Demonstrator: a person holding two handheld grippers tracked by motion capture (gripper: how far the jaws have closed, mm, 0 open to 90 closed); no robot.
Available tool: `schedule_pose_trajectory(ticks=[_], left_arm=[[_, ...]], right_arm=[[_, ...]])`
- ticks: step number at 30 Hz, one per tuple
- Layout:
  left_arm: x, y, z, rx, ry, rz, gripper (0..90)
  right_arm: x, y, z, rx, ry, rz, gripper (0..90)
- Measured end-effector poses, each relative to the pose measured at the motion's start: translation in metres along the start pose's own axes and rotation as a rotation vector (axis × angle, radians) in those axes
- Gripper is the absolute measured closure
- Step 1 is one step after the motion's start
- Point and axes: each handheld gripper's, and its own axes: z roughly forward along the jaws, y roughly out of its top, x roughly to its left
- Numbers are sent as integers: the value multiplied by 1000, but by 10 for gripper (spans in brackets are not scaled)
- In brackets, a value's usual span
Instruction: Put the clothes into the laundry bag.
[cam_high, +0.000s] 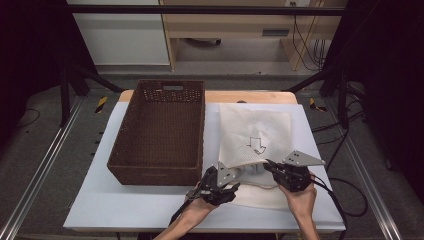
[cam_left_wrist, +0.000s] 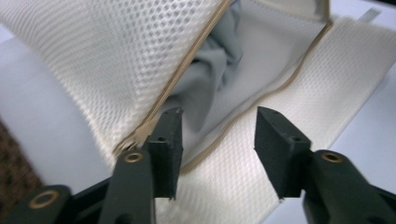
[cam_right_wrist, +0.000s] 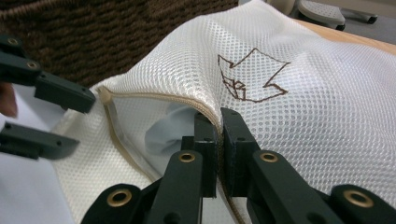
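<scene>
Evidently the right gripper (cam_right_wrist: 218, 116) pinches the mesh bag's (cam_high: 255, 132) zip edge up (mouth held open); left gripper (cam_left_wrist: 218, 122) jaws gape, empty.

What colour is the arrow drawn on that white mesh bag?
Dark brown arrow outline, clearest in the right gripper view.

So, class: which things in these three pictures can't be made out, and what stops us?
- Grey cloth, left gripper view: mesh bag covers most of it, so its kind is unclear.
- Basket floor, high view: too dark.
- Bag's arrow print, high view: too small to read.
</scene>
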Motion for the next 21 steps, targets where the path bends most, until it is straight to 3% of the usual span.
schedule_pose_trajectory(ticks=[6,9,12,15,21], left_arm=[[15,-23,-11,26,32,-37,560],[22,-32,-10,56,43,-45,561],[23,-35,-10,38,18,-58,589],[20,-35,-5,58,48,-29,648],[27,-43,5,80,26,-77,758]], right_arm=[[4,-5,1,35,9,-16,837],[3,-12,1,41,21,10,834],[1,-18,-1,49,23,21,831],[-1,-25,1,54,30,33,826],[1,-28,7,72,37,28,795]])
